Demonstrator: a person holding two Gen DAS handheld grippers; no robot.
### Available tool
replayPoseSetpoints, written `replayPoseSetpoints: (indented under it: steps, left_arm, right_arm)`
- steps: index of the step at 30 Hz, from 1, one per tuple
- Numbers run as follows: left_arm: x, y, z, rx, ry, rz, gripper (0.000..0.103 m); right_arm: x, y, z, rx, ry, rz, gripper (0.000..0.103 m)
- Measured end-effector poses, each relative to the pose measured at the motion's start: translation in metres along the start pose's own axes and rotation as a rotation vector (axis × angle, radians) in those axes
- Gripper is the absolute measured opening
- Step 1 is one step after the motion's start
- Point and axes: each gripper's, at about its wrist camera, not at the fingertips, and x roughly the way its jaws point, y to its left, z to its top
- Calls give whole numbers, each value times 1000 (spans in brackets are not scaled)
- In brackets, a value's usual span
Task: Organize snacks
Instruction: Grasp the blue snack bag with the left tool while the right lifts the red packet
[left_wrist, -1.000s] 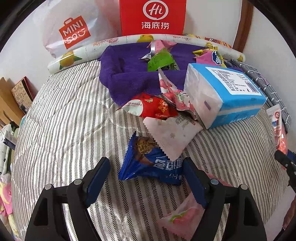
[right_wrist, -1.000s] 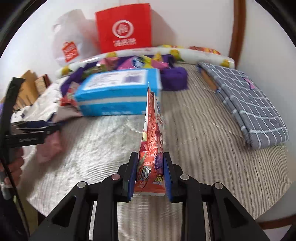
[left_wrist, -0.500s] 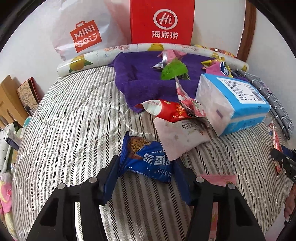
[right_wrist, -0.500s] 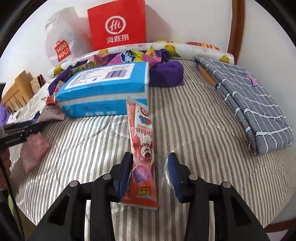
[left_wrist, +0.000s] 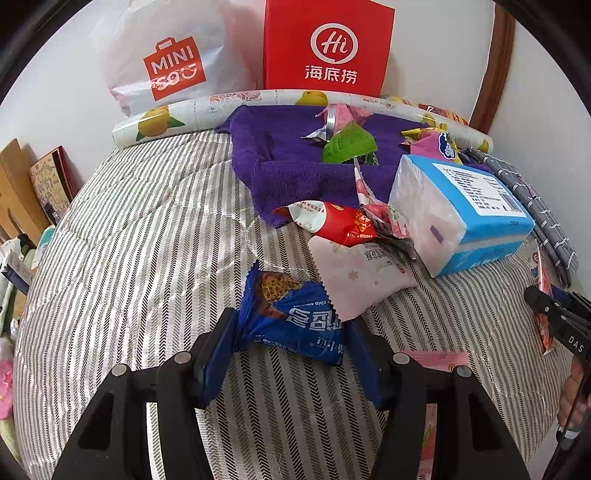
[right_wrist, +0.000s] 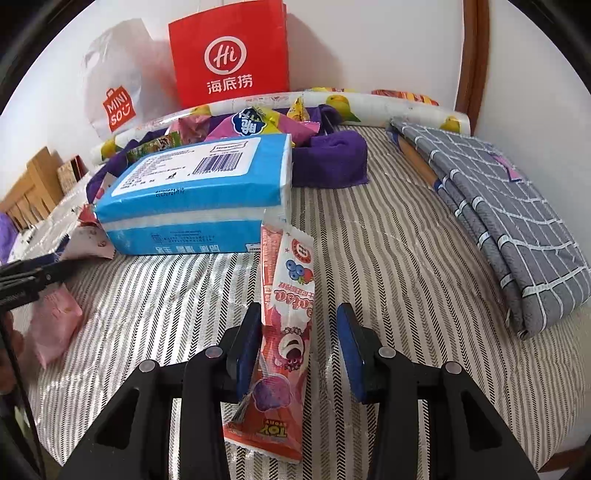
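My left gripper (left_wrist: 291, 354) pinches the blue foil cookie packet (left_wrist: 291, 317) by both side edges, low over the grey striped quilt (left_wrist: 147, 258). A pale pink sachet (left_wrist: 354, 277) overlaps the packet's far right corner. My right gripper (right_wrist: 297, 350) stands open around the long pink candy packet (right_wrist: 284, 332): the left pad touches its edge, the right pad is clear, and the packet lies flat on the quilt just near of the blue tissue pack (right_wrist: 199, 195)

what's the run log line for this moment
left gripper: closed on blue cookie pack | right gripper: open, pink candy packet lying between jaws
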Motion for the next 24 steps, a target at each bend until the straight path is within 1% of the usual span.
replayPoseSetpoints:
  steps: [4, 11, 14, 15, 16, 19, 24]
  left_arm:
    - [1, -3, 0, 12, 3, 10, 58]
    - [2, -2, 0, 15, 3, 15, 58]
    - [0, -2, 0, 9, 0, 32, 53]
    - [-1, -2, -1, 9, 6, 33, 51]
    - [-3, -1, -2, 8, 12, 31, 50]
    - [-12, 2, -3, 2, 19, 28, 48]
    - [-29, 14, -6, -9, 7, 85, 47]
  right_arm:
    - [0, -5, -1, 22, -6, 27, 44]
    - [-1, -6, -3, 27, -19, 33, 44]
    - [-2, -5, -3, 26, -21, 22, 39]
    - [-3, -5, -3, 19, -22, 8, 30]
    - [-4, -4, -3, 17, -19, -8, 26]
    - [-7, -3, -3, 23, 0, 39, 23]
    - [-21, 2, -2, 12, -19, 52, 21]
